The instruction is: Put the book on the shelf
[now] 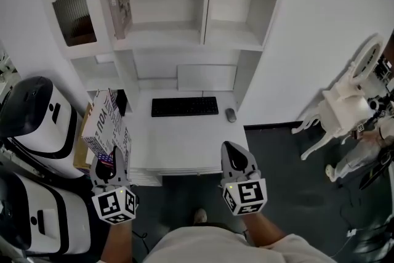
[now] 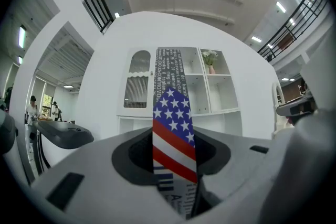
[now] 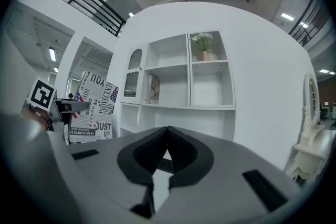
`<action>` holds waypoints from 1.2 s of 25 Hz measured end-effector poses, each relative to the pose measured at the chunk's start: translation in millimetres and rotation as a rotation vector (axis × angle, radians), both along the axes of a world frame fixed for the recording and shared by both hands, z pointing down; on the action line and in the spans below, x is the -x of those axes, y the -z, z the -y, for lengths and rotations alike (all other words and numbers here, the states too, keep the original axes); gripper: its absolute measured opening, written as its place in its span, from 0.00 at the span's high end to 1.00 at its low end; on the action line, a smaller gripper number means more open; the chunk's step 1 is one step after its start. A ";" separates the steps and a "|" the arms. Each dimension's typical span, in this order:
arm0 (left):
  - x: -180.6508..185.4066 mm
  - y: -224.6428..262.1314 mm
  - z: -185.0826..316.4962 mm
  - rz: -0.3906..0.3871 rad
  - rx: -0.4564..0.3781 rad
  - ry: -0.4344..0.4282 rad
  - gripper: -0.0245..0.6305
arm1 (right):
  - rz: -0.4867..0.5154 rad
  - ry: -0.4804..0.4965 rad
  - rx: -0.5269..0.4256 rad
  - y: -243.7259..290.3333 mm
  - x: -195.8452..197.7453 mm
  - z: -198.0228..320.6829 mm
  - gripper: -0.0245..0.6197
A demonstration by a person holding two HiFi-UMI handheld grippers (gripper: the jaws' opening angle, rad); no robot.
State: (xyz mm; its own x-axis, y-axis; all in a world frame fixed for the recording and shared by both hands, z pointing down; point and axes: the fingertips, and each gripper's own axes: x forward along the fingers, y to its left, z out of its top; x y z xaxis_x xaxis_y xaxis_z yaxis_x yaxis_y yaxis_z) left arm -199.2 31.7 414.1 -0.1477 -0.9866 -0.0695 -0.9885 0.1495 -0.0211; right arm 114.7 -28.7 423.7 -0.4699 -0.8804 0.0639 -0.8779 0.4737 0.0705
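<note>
A white book [image 1: 101,123] printed with black lettering and a stars-and-stripes patch stands upright at the desk's left edge. My left gripper [image 1: 109,160] is shut on its lower end. In the left gripper view the book's flag-marked edge [image 2: 173,128] rises between the jaws of the left gripper [image 2: 173,165], in line with the white shelf unit [image 2: 184,86] beyond. The shelf unit [image 1: 160,40] stands above the desk, with open compartments. My right gripper [image 1: 233,148] hovers over the desk's front right, shut and holding nothing. The right gripper view shows the book [image 3: 92,107] at left and the shelf unit [image 3: 173,81] ahead.
Another book [image 1: 119,9] leans in the upper left compartment. A black keyboard [image 1: 184,106] and a mouse [image 1: 231,114] lie on the white desk [image 1: 184,151]. Bulky white and black machines [image 1: 31,114] stand at left, a white chair [image 1: 345,108] at right. A vase [image 3: 203,47] stands on the top shelf.
</note>
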 end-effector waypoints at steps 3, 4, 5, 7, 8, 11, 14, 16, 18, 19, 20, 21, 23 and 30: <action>-8.8 4.0 19.3 0.000 0.000 0.015 0.74 | -0.005 0.030 -0.009 4.3 -8.5 21.6 0.96; -10.8 5.7 25.3 -0.001 -0.001 0.018 0.74 | -0.005 0.038 -0.012 5.2 -10.5 28.1 0.96; -12.1 7.3 30.7 -0.001 -0.002 0.023 0.74 | -0.006 0.046 -0.012 5.6 -12.1 34.2 0.96; -13.5 9.5 39.4 0.002 -0.001 0.038 0.74 | -0.010 0.059 -0.007 4.4 -15.2 44.5 0.96; -13.9 10.3 43.3 0.004 0.000 0.045 0.74 | -0.012 0.064 -0.002 3.1 -16.6 49.0 0.96; -15.4 14.0 55.0 0.006 -0.004 0.059 0.74 | -0.017 0.078 0.013 -1.9 -19.1 61.6 0.96; -16.9 20.5 68.2 0.010 -0.015 0.062 0.74 | -0.017 0.089 0.024 -7.2 -17.1 72.5 0.96; -17.1 24.6 78.7 0.012 -0.022 0.059 0.74 | -0.022 0.092 0.027 -9.8 -16.5 78.5 0.96; -16.7 27.7 89.4 0.014 -0.028 0.056 0.74 | -0.026 0.087 0.025 -11.0 -19.1 84.5 0.96; -16.3 29.3 94.9 0.014 -0.031 0.053 0.74 | -0.026 0.081 0.023 -10.9 -21.1 87.7 0.96; -15.8 30.9 100.5 0.014 -0.034 0.049 0.74 | -0.027 0.075 0.021 -10.3 -23.0 90.9 0.96; -15.4 32.4 106.4 0.013 -0.035 0.043 0.74 | -0.026 0.068 0.019 -9.4 -24.6 94.0 0.96; -15.5 35.5 118.4 0.007 -0.033 0.028 0.74 | -0.026 0.055 0.019 -7.7 -27.3 99.5 0.96; -6.7 48.7 159.2 -0.009 -0.034 -0.005 0.74 | -0.020 0.020 0.026 -5.7 -23.9 121.2 0.96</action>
